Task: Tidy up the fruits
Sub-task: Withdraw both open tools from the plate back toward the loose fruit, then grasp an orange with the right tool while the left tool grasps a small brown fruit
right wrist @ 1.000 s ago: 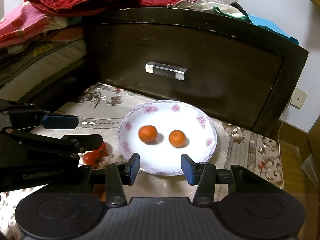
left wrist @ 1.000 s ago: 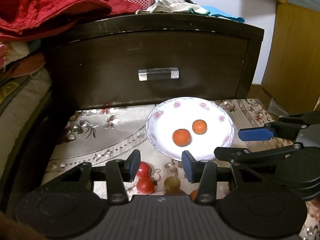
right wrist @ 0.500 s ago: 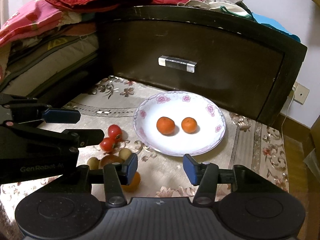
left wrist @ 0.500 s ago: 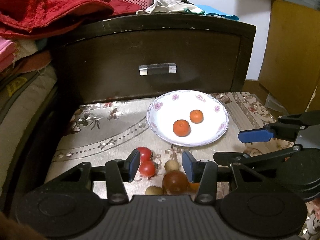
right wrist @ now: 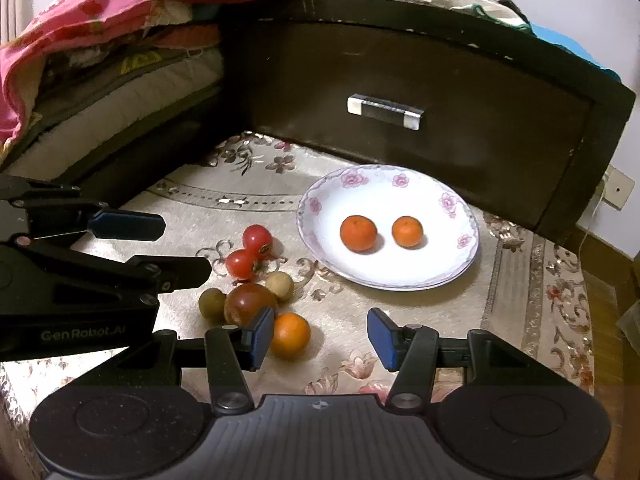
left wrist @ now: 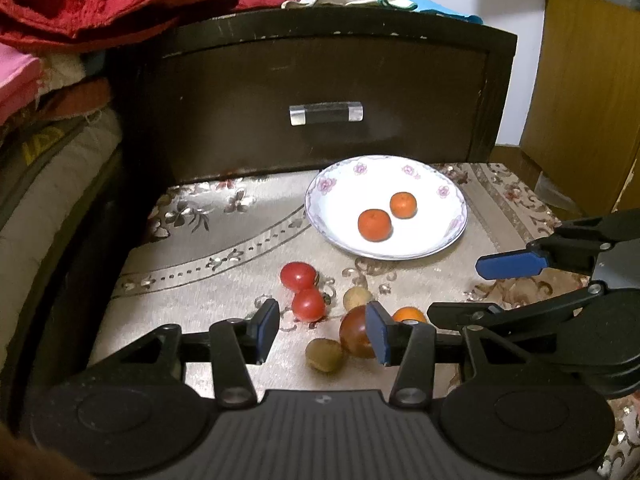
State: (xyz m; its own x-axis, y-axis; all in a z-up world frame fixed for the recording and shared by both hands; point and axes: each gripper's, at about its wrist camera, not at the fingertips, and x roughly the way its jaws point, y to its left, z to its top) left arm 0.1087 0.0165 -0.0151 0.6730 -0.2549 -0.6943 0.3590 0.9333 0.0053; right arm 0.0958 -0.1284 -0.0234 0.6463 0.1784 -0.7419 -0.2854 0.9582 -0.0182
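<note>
A white flowered plate (left wrist: 456, 222) (right wrist: 464, 264) holds two small oranges (left wrist: 374, 224) (right wrist: 358, 233). In front of it, on the patterned cloth, lie two red tomatoes (left wrist: 298, 276) (right wrist: 256, 237), a dark red-brown fruit (left wrist: 354, 330) (right wrist: 248, 307), two small brownish fruits (left wrist: 324, 355) (right wrist: 212, 303) and a loose orange (left wrist: 408, 314) (right wrist: 290, 335). My left gripper (left wrist: 322, 332) is open and empty just above the loose fruits. My right gripper (right wrist: 320, 336) is open and empty, the loose orange next to its left finger.
A dark wooden drawer front with a metal handle (left wrist: 326, 113) (right wrist: 385, 112) stands behind the plate. Bedding and a red cloth (left wrist: 100, 4) pile up at the left. A wooden cabinet (left wrist: 588, 92) stands at the right. The cloth's right edge (right wrist: 576, 320) drops to the floor.
Both grippers have drawn back and up from the plate. The loose fruits, partly hidden before, now show in front of the open fingers.
</note>
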